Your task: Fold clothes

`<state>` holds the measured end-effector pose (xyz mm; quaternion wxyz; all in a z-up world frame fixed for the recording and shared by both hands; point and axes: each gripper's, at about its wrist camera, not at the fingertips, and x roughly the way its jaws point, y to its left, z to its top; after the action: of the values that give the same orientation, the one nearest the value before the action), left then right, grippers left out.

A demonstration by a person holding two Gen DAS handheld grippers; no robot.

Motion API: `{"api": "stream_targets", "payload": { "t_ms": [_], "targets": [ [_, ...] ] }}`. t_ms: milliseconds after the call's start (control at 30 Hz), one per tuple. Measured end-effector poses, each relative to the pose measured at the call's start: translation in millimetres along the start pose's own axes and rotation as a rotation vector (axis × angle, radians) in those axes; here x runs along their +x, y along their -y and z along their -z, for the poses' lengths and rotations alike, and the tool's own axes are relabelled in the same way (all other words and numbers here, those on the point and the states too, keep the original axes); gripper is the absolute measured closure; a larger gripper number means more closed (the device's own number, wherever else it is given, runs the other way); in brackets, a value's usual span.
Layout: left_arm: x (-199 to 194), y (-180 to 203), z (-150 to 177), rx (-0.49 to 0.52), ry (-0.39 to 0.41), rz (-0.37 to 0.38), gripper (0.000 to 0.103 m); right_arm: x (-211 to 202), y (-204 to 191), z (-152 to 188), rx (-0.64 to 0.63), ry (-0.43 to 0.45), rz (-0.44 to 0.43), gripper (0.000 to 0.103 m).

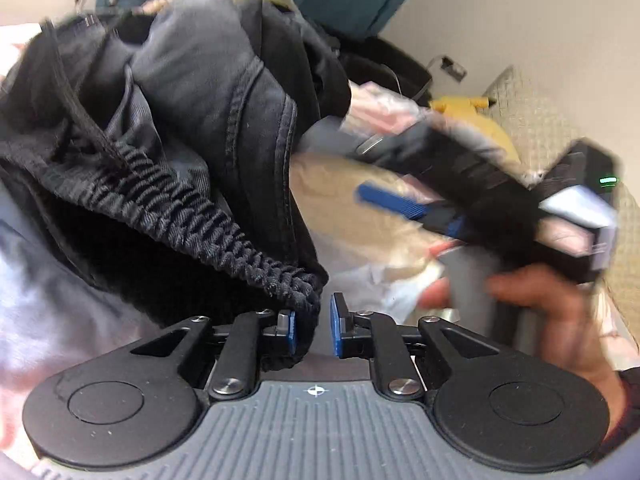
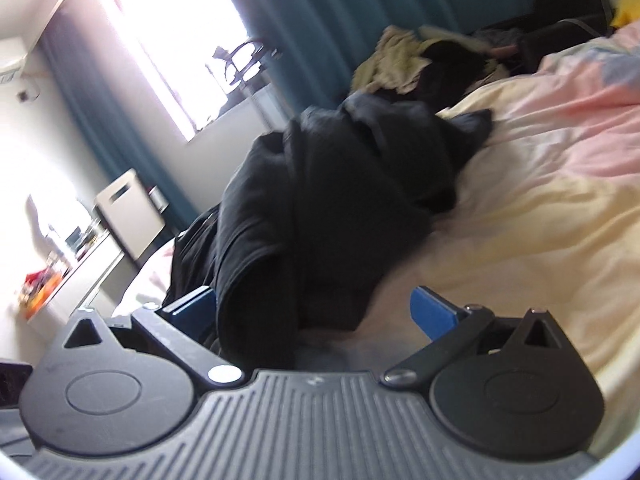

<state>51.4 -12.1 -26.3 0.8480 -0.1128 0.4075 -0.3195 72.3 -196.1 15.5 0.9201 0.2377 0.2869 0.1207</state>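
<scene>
Bedroom with teal curtains (image 2: 320, 12); a bed (image 2: 540, 184) in pale pink and cream bedding.
Black trousers (image 2: 328, 200) lie heaped at 12 o'clock of the wide-open right gripper (image 2: 314, 312); the left gripper (image 1: 313, 326), jaws narrowly apart, has their elastic waistband (image 1: 192, 216) against one pad.

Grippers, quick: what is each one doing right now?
Left gripper: nearly closed, black waistband between its pads; firm grip cannot be told.
Right gripper: open wide, black garment between its fingers, not clamped.

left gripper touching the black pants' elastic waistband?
Touching. Left wrist view: the waistband bunches between the left gripper pads, pressed against the left pad; a gap shows beside the other.
</scene>
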Motion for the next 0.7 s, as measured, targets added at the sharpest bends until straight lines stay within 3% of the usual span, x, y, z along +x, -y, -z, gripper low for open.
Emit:
{"api": "stream_targets", "payload": {
  "t_ms": [67,100,167,300,367,433,567,700],
  "targets": [
    [-5.3,-2.7,2.4,0.013,0.026,-0.018,0.070,19.0,-3.8,0.4,-0.026,-0.066,-0.015,0.000],
    [-10.9,-1.3,1.9,0.025,0.035,-0.031,0.053,26.4,-4.2,0.7,-0.038,-0.086,-0.008,0.000],
    [-19.9,3.1,2.5,0.057,0.041,-0.057,0.036,38.1,-5.3,3.4,-0.070,-0.107,0.010,0.000],
    [-47.8,3.3,0.0,0.051,0.079,-0.062,0.035,53.3,-0.2,13.3,-0.080,-0.198,0.054,0.000],
    [-55.3,-0.1,-5.0,0.020,0.149,-0.064,0.035,55.9,4.3,18.3,-0.065,-0.220,0.086,0.000],
    [-62.3,-15.0,-19.2,-0.077,0.205,-0.030,0.034,54.2,7.0,19.7,-0.039,-0.216,0.093,0.000],
    [-57.3,-77.7,-68.8,-0.443,0.242,0.022,0.033,50.0,5.0,21.9,-0.013,-0.197,0.101,0.000],
    [-41.2,-139.1,-97.4,-0.701,0.158,-0.156,0.034,49.4,8.7,26.8,0.019,-0.197,0.104,0.000]
  ]
}}
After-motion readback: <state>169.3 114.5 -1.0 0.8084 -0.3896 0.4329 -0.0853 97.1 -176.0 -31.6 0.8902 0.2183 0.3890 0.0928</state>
